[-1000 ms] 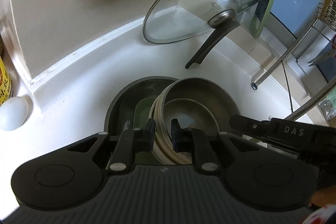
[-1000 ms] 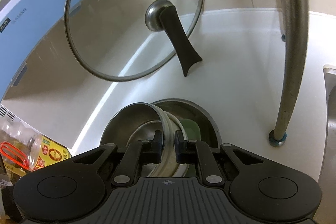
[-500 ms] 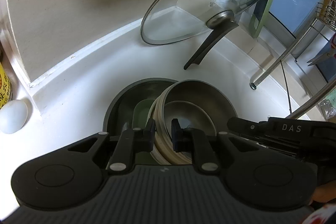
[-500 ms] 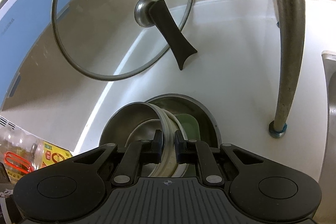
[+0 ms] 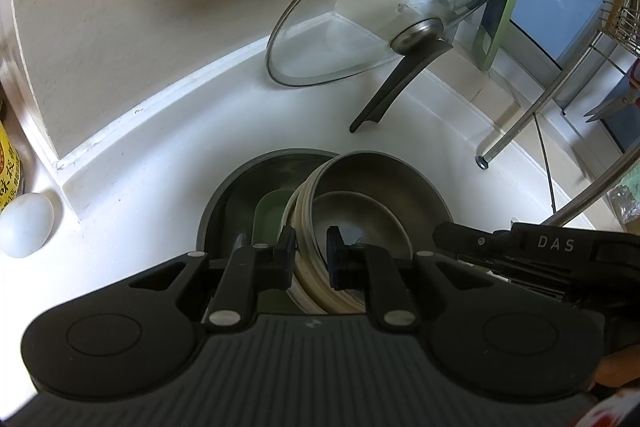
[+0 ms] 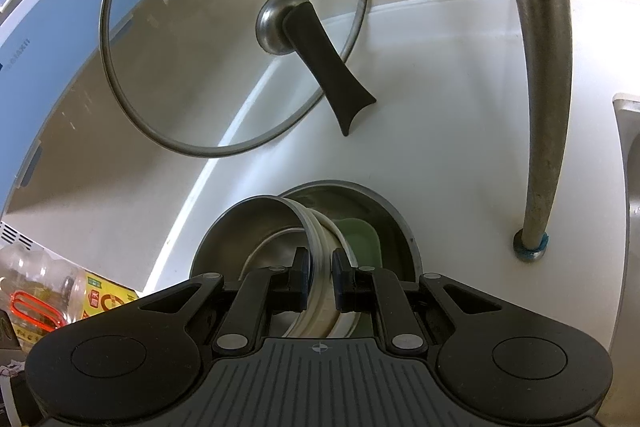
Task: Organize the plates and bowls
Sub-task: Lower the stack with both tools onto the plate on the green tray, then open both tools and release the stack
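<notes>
While both claws bite opposite edges of the same stack, the steel bowl [image 5: 376, 183] sits tilted, w/ a smaller steel bowl [image 5: 360, 215] nested in it and cream-rimmed plates [image 5: 308, 267] pressed against its back, all resting inside a dark round pan [image 5: 240, 187] on the white counter [image 5: 160, 155]. Left gripper [image 5: 311, 257] is clamped on the plate/bowl rims, pads pressing either side; right gripper [image 6: 320, 277] is clamped likewise on the rims from the other side. A green dish [image 6: 360, 239] lies in the pan beside the stack. Beyond the pan, a glass lid [image 6: 224, 39] leans upright, propped on its black handle [image 6: 328, 75], near but apart from the pan. Left wrist view alone shows a white egg [image 5: 26, 225] at the counter's far-left corner, a yellow-labelled container [image 5: 8, 167] next to it, a green cutting board [image 5: 504, 11] behind the lid, a wire rack [image 5: 624, 7] w/ metal legs at right, plus the right gripper's body marked DAS and a bit of a hand [image 5: 616, 371]. Right wrist view alone shows a thick curved metal pipe [image 6: 544, 87] standing on the counter right of the pan w/ a blue ring at its foot, a sink edge [image 6: 628, 155] at far right, a blue-white appliance [image 6: 52, 27] at left and an oil bottle [image 6: 60, 291] at bottom-left.
</notes>
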Demonstrator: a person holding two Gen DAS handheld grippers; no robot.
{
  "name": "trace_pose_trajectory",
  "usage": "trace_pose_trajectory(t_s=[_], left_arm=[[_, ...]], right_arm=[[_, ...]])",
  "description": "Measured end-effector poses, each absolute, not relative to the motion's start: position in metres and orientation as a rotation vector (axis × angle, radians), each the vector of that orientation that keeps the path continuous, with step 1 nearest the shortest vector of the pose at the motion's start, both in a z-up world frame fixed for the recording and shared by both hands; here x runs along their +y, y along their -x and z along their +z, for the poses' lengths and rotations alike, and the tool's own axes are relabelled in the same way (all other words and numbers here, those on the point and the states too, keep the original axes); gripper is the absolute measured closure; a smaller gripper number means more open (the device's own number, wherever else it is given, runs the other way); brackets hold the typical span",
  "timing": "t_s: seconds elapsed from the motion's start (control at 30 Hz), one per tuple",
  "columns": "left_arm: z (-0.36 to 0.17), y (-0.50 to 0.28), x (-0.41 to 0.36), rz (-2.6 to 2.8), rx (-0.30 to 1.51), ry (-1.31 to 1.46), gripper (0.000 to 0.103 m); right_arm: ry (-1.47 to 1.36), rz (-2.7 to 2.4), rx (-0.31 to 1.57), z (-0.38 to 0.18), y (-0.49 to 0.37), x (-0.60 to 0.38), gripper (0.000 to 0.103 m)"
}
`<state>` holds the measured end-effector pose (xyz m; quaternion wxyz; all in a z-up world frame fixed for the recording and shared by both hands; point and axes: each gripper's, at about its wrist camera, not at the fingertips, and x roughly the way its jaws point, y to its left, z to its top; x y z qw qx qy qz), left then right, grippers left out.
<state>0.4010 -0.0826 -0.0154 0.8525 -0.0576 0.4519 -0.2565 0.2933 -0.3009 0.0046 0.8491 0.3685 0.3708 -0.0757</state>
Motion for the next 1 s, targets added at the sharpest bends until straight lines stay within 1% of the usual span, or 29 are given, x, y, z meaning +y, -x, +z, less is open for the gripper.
trace_pose_trajectory(t_s=[0.5,0.63,0.7,0.73,0.77,0.8,0.83,0.87,0.97,1.0], left_arm=[[-0.015,-0.400,-0.084,-0.544,0.936,0.104,0.089],[-0.009,-0.396,-0.081,-0.545,0.904,0.097,0.089],[-0.005,-0.393,-0.078,-0.556,0.887,0.099,0.089],[-0.002,-0.391,-0.076,-0.562,0.880,0.098,0.089],[0.000,-0.389,-0.074,-0.568,0.870,0.095,0.088],[0.003,-0.385,-0.072,-0.573,0.856,0.090,0.088],[0.006,-0.382,-0.070,-0.575,0.841,0.082,0.087],[0.009,-0.377,-0.067,-0.574,0.826,0.070,0.084],[0.015,-0.363,-0.057,-0.563,0.785,0.033,0.077],[0.016,-0.358,-0.053,-0.558,0.772,0.022,0.076]], right_arm=[[-0.755,-0.163,0.772,0.005,-0.292,-0.299,0.090],[-0.690,-0.169,0.755,0.009,-0.291,-0.292,0.090],[-0.669,-0.167,0.743,0.011,-0.288,-0.288,0.088],[-0.662,-0.168,0.733,0.013,-0.286,-0.287,0.082],[-0.657,-0.168,0.720,0.014,-0.284,-0.285,0.068],[-0.652,-0.166,0.700,0.016,-0.280,-0.284,0.058],[-0.651,-0.161,0.686,0.018,-0.276,-0.282,0.044],[-0.648,-0.155,0.672,0.019,-0.272,-0.280,0.039],[-0.618,-0.154,0.640,0.024,-0.258,-0.270,0.038],[-0.608,-0.158,0.633,0.025,-0.253,-0.266,0.038]])
